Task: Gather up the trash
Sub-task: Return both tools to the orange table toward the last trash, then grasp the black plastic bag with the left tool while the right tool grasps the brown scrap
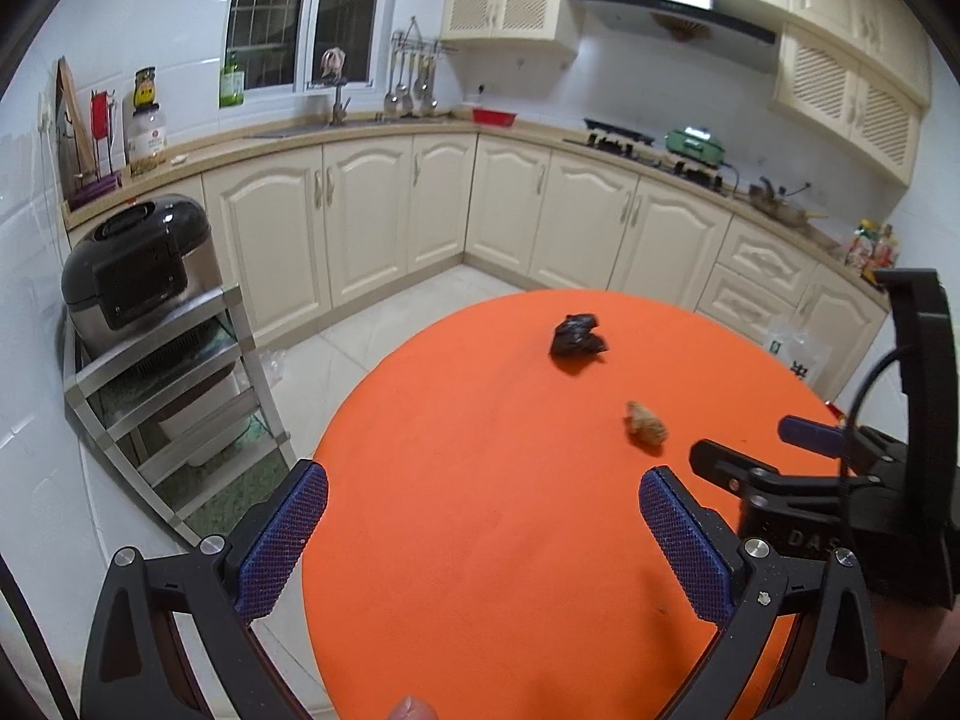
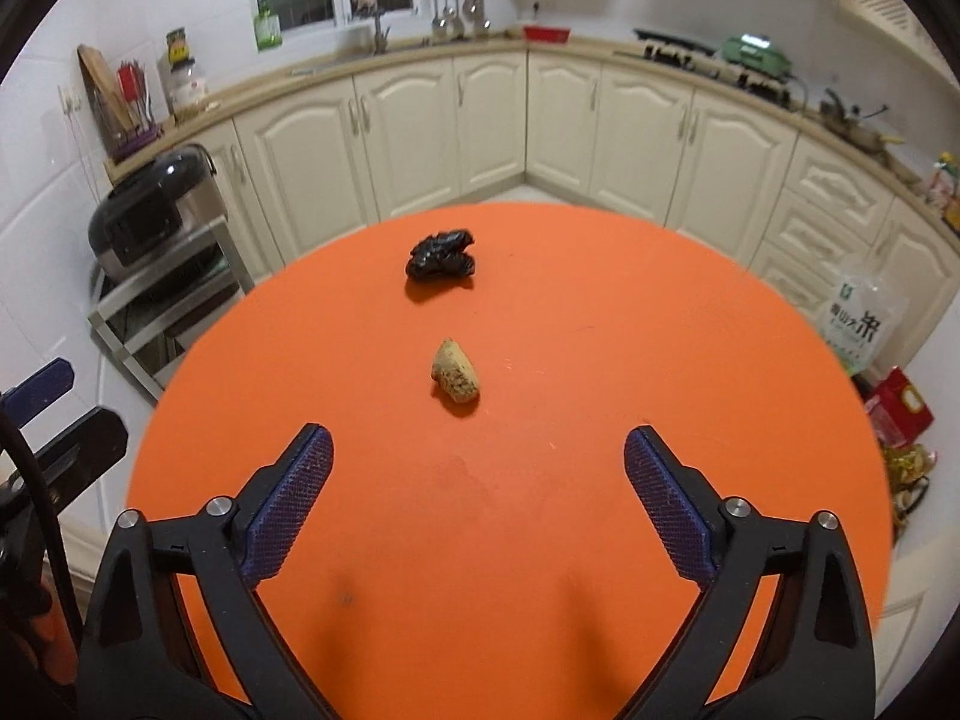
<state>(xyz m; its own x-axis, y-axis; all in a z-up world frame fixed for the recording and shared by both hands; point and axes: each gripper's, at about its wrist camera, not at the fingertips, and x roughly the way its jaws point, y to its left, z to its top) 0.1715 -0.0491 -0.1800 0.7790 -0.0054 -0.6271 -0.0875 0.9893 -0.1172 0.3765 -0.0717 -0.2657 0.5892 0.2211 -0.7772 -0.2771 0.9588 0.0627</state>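
Note:
A round orange table [image 1: 468, 540] carries two pieces of trash. A crumpled black plastic wad [image 1: 577, 336] [image 2: 443, 255] lies toward the far side. A small tan, crumbly chunk [image 1: 645, 423] [image 2: 454, 373] lies nearer. My left gripper [image 1: 483, 477] is open over the table's near left part, with nothing between its blue pads. My right gripper [image 2: 478, 438] is open too, and the tan chunk sits just beyond its fingertips, apart from them. In the left wrist view the right gripper [image 1: 759, 443] shows at the right, beside the chunk.
A black rice cooker [image 1: 135, 264] stands on a metal rack [image 1: 174, 384] left of the table. A rice bag [image 2: 858, 324], a red box [image 2: 900, 408] and gold wrapping lie on the floor at right. Cream cabinets [image 2: 498, 120] line the walls behind.

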